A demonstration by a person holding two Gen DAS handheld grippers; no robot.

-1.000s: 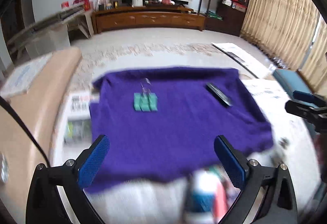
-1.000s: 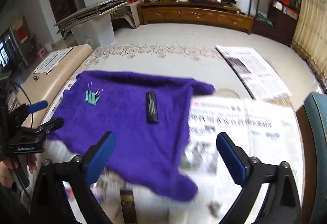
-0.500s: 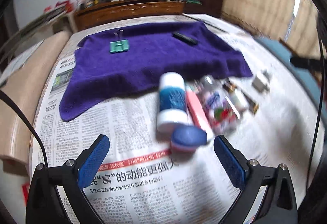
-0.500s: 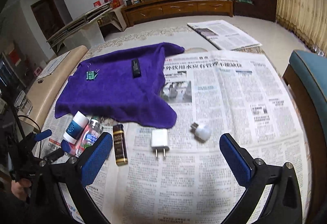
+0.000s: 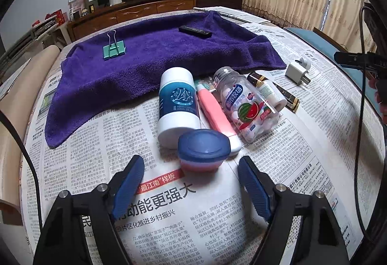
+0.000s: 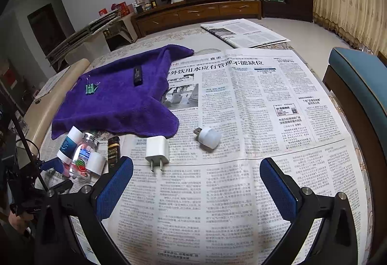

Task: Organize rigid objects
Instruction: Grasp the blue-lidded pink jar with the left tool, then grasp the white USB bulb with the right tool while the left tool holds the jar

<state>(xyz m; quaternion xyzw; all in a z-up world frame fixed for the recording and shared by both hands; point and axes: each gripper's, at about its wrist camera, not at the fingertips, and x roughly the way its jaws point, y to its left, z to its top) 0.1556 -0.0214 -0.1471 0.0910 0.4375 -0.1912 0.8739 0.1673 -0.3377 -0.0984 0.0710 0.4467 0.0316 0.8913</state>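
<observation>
A purple towel [image 5: 154, 64] lies on the newspaper-covered table and carries a green binder clip [image 5: 114, 50] and a black remote [image 5: 195, 31]. In front of it lie a blue-and-white bottle [image 5: 177, 105], a pink tube [image 5: 215, 115], a clear candy bottle [image 5: 244, 105], a small white bottle [image 5: 271, 93], a dark narrow box [image 5: 287, 96] and a blue-lidded jar [image 5: 203, 150]. My left gripper [image 5: 191, 186] is open, just short of the jar. My right gripper [image 6: 196, 188] is open and empty, just short of a white charger plug [image 6: 156, 149] and a white USB lamp [image 6: 209, 137].
A teal chair [image 6: 358, 86] stands at the table's right edge. A beige bench [image 6: 55, 93] runs along the left. A newspaper [image 6: 244, 32] lies on the floor beyond. A wooden cabinet [image 6: 198, 13] stands against the far wall.
Both grippers have pulled back and tilted down from the towel to the near part of the table. The cluster of bottles now lies in front of the left gripper, the plug before the right.
</observation>
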